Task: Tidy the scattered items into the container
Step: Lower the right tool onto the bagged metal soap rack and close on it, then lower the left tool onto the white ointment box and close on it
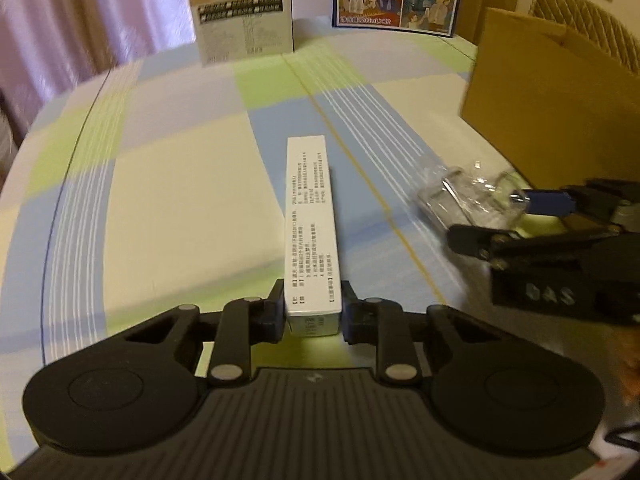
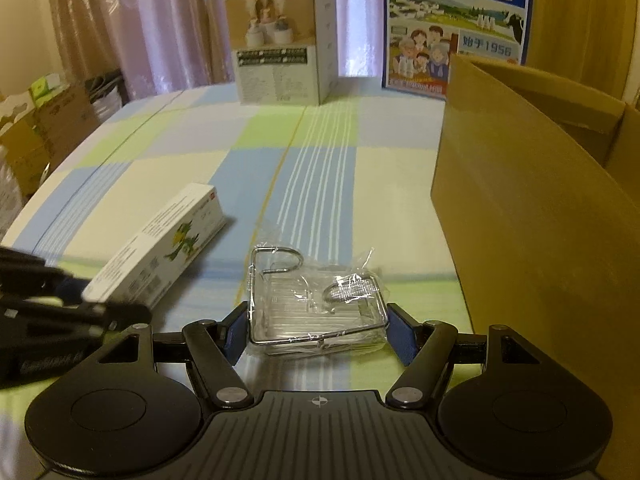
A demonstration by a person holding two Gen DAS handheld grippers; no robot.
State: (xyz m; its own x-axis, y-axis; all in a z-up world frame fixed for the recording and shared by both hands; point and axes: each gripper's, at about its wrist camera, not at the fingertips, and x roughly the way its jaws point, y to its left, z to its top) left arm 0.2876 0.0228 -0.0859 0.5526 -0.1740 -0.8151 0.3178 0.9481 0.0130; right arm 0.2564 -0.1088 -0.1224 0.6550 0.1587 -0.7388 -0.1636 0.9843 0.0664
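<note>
My left gripper (image 1: 313,308) is shut on the near end of a long white carton (image 1: 310,216) with printed text; the carton also shows in the right wrist view (image 2: 160,248) with a green figure on its side. My right gripper (image 2: 318,334) has its blue pads on either side of a clear plastic packet holding a wire rack (image 2: 316,300); the pads touch its edges. The packet also shows in the left wrist view (image 1: 472,196). The open brown cardboard box (image 2: 532,208) stands to the right of both, also in the left wrist view (image 1: 552,100).
A checked cloth (image 2: 320,168) covers the table. A white product box (image 2: 280,44) and a blue milk carton case (image 2: 456,24) stand at the far edge. Curtains hang behind. Stacked boxes (image 2: 40,120) sit off the left side.
</note>
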